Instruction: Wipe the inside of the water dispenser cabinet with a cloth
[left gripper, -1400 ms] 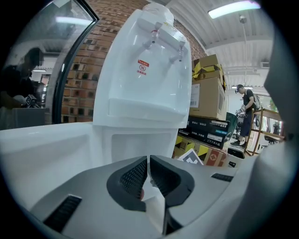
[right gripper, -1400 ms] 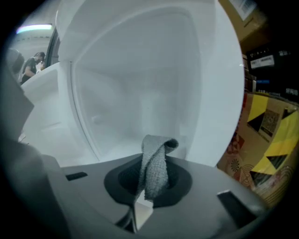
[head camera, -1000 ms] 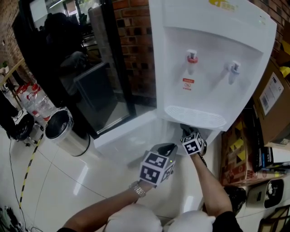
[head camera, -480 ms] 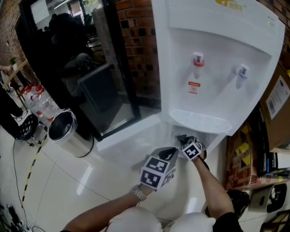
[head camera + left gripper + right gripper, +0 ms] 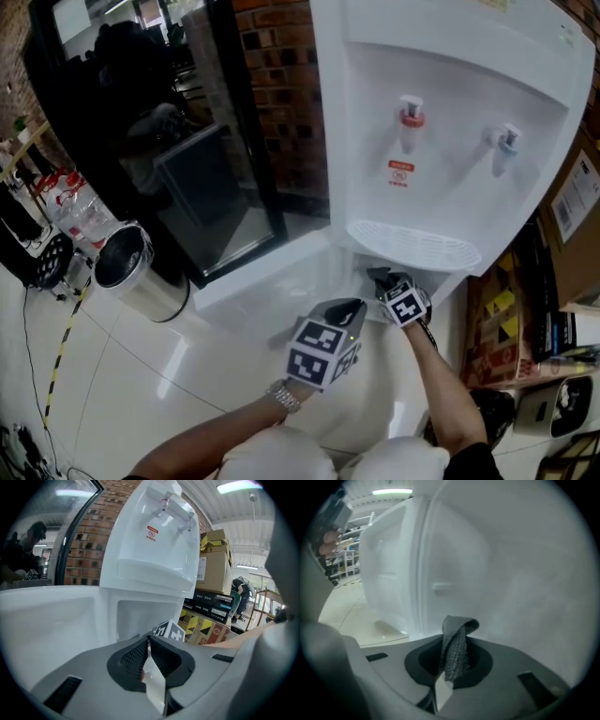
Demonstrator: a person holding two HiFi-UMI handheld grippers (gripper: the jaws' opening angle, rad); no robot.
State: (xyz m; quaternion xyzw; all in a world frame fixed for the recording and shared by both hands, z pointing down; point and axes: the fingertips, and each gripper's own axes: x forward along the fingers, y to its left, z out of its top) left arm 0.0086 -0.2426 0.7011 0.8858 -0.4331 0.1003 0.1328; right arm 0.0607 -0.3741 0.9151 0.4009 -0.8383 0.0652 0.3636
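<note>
The white water dispenser (image 5: 441, 112) stands upright, and its lower cabinet (image 5: 361, 277) is open below the drip tray (image 5: 412, 242). My right gripper (image 5: 380, 276) reaches into the cabinet mouth, shut on a grey knitted cloth (image 5: 456, 648). In the right gripper view the cloth tip sits close to the white inner wall (image 5: 515, 573); I cannot tell if it touches. My left gripper (image 5: 351, 308) hovers just outside, left of the right one, jaws shut with nothing between them (image 5: 149, 641). The cabinet opening (image 5: 138, 618) lies ahead of it.
The white cabinet door (image 5: 272, 272) hangs open to the left, low over the glossy floor. A steel bin (image 5: 136, 272) stands further left, by a dark glass panel (image 5: 187, 169). Cardboard boxes (image 5: 572, 216) and yellow-black cartons (image 5: 206, 625) crowd the dispenser's right side.
Both grippers have stayed almost in place. The right one has shifted only slightly at the cabinet mouth, still holding the cloth.
</note>
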